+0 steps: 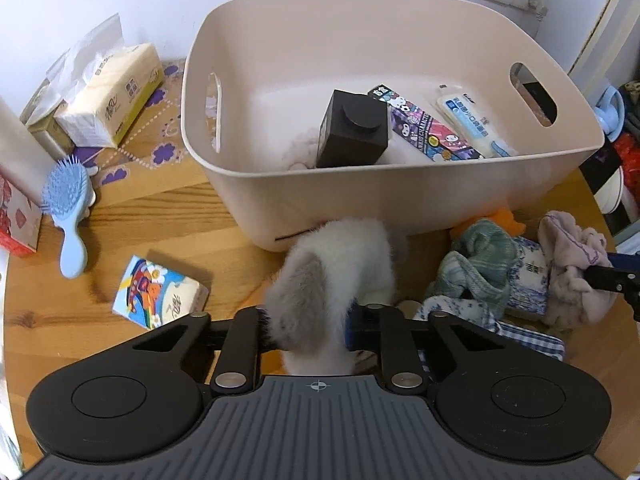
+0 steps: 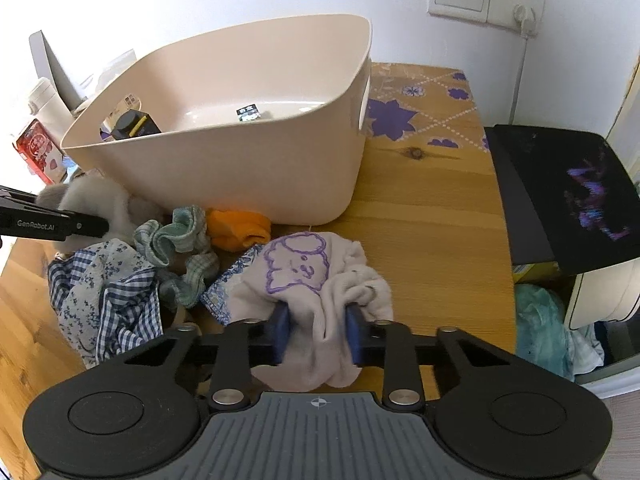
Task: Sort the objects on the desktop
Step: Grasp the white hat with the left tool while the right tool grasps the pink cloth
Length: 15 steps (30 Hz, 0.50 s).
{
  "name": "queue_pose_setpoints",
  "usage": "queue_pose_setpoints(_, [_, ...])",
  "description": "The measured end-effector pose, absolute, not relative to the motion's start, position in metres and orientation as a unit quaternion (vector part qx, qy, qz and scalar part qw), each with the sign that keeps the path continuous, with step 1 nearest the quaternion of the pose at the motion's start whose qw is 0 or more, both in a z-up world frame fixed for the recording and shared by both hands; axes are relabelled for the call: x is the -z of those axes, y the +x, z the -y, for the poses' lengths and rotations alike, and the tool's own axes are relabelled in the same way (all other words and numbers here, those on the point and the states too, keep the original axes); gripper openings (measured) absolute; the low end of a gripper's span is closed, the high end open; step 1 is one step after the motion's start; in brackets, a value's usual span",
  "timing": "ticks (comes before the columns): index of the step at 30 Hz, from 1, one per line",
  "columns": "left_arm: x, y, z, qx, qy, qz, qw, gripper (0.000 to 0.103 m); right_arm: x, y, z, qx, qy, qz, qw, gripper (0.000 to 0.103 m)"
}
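My left gripper (image 1: 308, 320) is shut on a fluffy white and grey plush piece (image 1: 340, 256) on the wooden table, just in front of the pink basket (image 1: 400, 200). My right gripper (image 2: 316, 320) is shut on a pale pink cloth with a purple cartoon outline (image 2: 300, 268), at the right end of a pile of small textiles. In the right wrist view the left gripper's fingers (image 2: 80, 226) reach in from the left beside the plush piece (image 2: 96, 200), and the basket (image 2: 240, 168) stands behind the pile. The basket holds a black box (image 1: 352, 132), a patterned pack (image 1: 428, 128) and a white pack (image 1: 472, 124).
The pile includes a green cloth (image 2: 176, 240), an orange one (image 2: 236, 226) and a blue checked one (image 2: 108, 300). A blue hairbrush (image 1: 68, 208), a cartoon tissue pack (image 1: 156, 292) and a tissue bag (image 1: 116, 104) lie at the left. A black bin (image 2: 560, 200) stands past the table's right edge.
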<state>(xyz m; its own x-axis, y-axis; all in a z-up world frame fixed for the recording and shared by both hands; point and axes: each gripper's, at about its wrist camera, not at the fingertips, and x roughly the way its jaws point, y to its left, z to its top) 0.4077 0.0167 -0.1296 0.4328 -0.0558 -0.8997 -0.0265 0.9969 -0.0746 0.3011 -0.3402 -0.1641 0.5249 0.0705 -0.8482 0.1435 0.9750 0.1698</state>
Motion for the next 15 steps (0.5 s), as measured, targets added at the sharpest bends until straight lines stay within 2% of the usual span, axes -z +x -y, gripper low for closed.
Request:
queue_pose_setpoints(8, [0.120, 0.392, -0.016, 0.006, -0.047, -0.524, 0.851, 0.016, 0.152, 0.284, 0.335, 0.021, 0.094, -0.478, 0.873, 0.012])
queue_pose_setpoints(15, [0.109, 0.375, -0.021, 0.007, -0.053, -0.514, 0.856, 0.015, 0.138, 0.267, 0.334, 0.023, 0.094, -0.463, 0.881, 0.012])
